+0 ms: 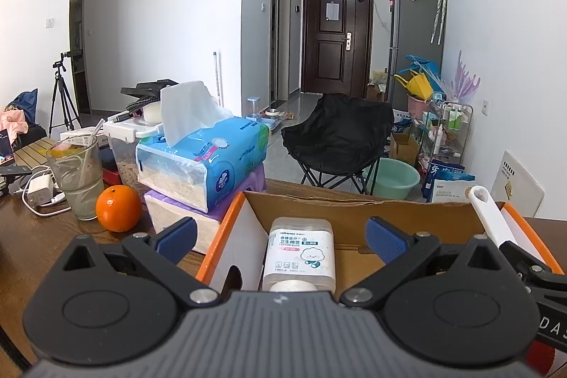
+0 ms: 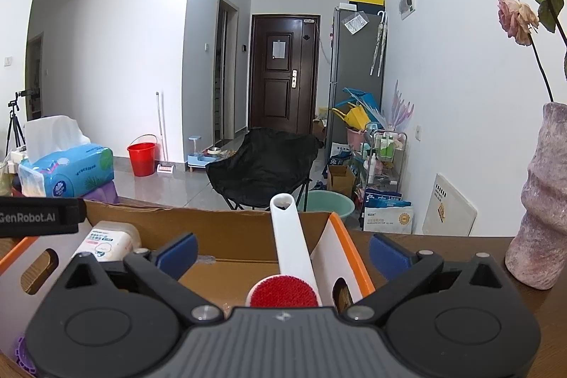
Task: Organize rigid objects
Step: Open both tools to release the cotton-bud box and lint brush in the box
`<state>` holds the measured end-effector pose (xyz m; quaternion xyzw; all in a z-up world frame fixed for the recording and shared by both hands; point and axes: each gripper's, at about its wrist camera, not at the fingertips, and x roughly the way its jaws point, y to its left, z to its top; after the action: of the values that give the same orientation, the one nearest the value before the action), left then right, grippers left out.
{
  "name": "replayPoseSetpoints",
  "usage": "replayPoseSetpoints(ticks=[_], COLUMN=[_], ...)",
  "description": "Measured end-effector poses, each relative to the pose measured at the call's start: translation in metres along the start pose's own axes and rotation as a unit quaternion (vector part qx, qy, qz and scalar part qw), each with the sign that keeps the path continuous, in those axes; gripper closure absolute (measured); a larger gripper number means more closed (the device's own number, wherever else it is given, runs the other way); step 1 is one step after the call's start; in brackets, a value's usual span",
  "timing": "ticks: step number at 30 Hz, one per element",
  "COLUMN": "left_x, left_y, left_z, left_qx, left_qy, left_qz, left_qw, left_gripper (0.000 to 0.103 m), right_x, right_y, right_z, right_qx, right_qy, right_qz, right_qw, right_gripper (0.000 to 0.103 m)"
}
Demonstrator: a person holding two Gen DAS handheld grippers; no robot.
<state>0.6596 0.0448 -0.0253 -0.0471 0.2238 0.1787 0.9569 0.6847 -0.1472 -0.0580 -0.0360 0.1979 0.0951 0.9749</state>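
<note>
An open cardboard box (image 1: 347, 211) with orange-edged white walls sits on the brown table; it also shows in the right wrist view (image 2: 234, 229). Inside it stands a clear cotton-bud container (image 1: 299, 254), seen at the left in the right wrist view (image 2: 102, 241). A white-handled brush with a red head (image 2: 294, 257) leans in the box against its right wall; its handle shows in the left wrist view (image 1: 490, 218). My left gripper (image 1: 281, 238) is open above the container, not touching it. My right gripper (image 2: 283, 252) is open around the brush, pads apart from it.
Left of the box are stacked tissue packs (image 1: 202, 162), an orange (image 1: 118, 208), a glass with a straw (image 1: 78, 179) and chargers (image 1: 39, 190). A pinkish vase (image 2: 538, 222) with a rose stands on the table at right. A black folding chair (image 1: 336, 140) stands beyond the table.
</note>
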Motion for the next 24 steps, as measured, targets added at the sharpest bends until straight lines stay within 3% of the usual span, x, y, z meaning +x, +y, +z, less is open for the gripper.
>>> replayPoseSetpoints(ticks=[9,24], left_x=[-0.016,-0.065], left_y=[0.004,0.009], left_z=[-0.001,-0.018], left_qx=[0.002,0.019], left_qy=[-0.010,-0.017], left_qz=[-0.006,-0.030], left_qw=[0.9999,0.9992], left_gripper=[0.000,0.000], right_x=[-0.013,-0.072], right_y=[-0.006,-0.011], right_z=[-0.005,-0.018], right_qx=[0.004,0.009], right_qy=[-0.001,-0.015], right_qz=[-0.007,-0.029], right_qw=[1.000,0.999], right_gripper=[0.000,0.000])
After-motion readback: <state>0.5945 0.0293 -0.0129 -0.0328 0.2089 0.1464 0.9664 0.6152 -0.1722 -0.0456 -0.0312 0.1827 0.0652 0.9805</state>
